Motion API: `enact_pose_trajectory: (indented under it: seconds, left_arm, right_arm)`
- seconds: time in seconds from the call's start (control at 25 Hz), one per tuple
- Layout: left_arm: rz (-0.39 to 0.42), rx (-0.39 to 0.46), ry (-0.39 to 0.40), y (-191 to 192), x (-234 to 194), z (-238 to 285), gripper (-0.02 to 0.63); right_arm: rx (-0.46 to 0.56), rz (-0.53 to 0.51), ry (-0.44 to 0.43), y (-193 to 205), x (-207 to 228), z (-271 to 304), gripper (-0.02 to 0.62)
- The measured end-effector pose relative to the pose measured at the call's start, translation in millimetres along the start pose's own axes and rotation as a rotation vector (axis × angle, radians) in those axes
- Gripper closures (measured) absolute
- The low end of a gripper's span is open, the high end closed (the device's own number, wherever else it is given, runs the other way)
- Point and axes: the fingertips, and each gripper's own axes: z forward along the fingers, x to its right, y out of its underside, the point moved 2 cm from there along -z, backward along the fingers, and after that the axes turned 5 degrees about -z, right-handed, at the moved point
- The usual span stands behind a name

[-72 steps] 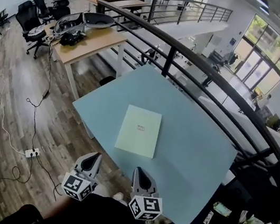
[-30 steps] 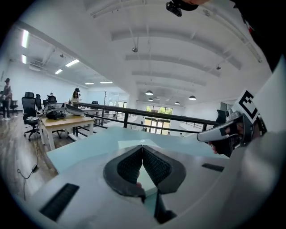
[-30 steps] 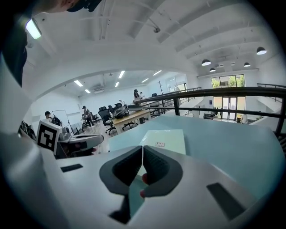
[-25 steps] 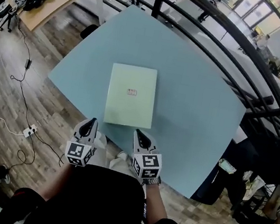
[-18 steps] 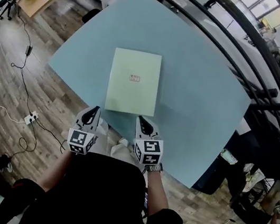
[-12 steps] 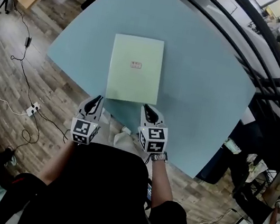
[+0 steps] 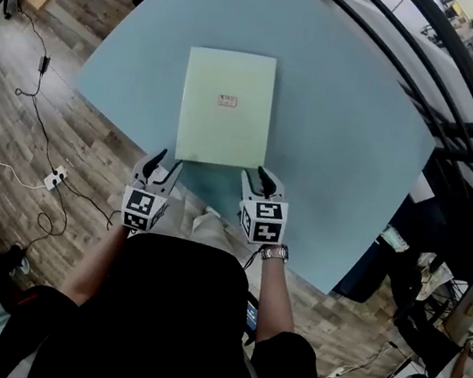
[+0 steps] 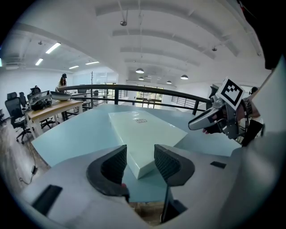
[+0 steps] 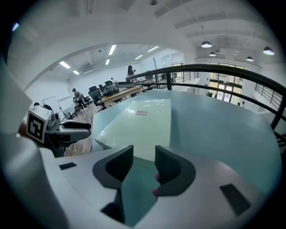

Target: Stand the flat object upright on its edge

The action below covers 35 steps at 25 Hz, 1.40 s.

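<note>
A pale green flat box [image 7: 226,108] lies flat on the light blue table [image 7: 349,113], with a small label on its top. My left gripper [image 7: 161,167] sits just short of the box's near left corner, and my right gripper [image 7: 256,178] just short of its near right corner. Both have just been opening their jaws, and nothing sits between the pads. In the left gripper view the box [image 8: 147,134] shows its near corner beyond the open left gripper [image 8: 140,163]. In the right gripper view the box [image 9: 143,120] lies ahead of the open right gripper [image 9: 144,166].
A black railing [image 7: 452,95] runs along the table's far right side. The near table edge lies right under both grippers. Wooden floor with cables and a power strip [image 7: 55,177] lies to the left. Desks and office chairs [image 8: 49,105] stand beyond.
Both grippers came down and forward to the box's near edge. Their jaws went from shut to parted. The box has not moved on the table.
</note>
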Motion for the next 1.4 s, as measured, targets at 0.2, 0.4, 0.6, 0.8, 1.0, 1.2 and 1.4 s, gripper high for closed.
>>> enact_pose_trajectory:
  seconds: [0.2, 0.4, 0.6, 0.8, 1.0, 1.2, 1.4]
  left_arm:
    - [-0.013, -0.011, 0.064, 6.1, 5.2, 7.5, 0.352]
    - [-0.026, -0.049, 0.095, 14.7, 5.1, 12.7, 0.301]
    - [-0.039, -0.08, 0.097, 21.7, 4.2, 22.0, 0.275]
    - [-0.016, -0.119, 0.106, 26.3, -2.3, 32.5, 0.267]
    - [0.021, -0.173, 0.146, 33.3, 1.0, 40.6, 0.267]
    - [0.035, -0.209, 0.162, 38.2, -0.1, 45.0, 0.267]
    - [0.067, -0.237, 0.204, 40.8, 3.1, 49.0, 0.267]
  right_arm:
    - [-0.073, -0.082, -0.044, 9.8, 1.7, 9.9, 0.328]
    - [-0.13, -0.117, -0.04, 16.9, 10.1, 22.6, 0.285]
    - [-0.209, -0.112, -0.095, 30.1, 16.2, 36.7, 0.239]
    - [-0.231, -0.128, -0.117, 28.2, 14.4, 51.4, 0.23]
    - [-0.281, -0.177, -0.114, 27.4, 13.9, 56.0, 0.23]
    - [-0.294, -0.192, -0.116, 27.9, 11.2, 57.6, 0.23]
    - [-0.296, -0.176, -0.117, 27.5, 9.3, 58.0, 0.23]
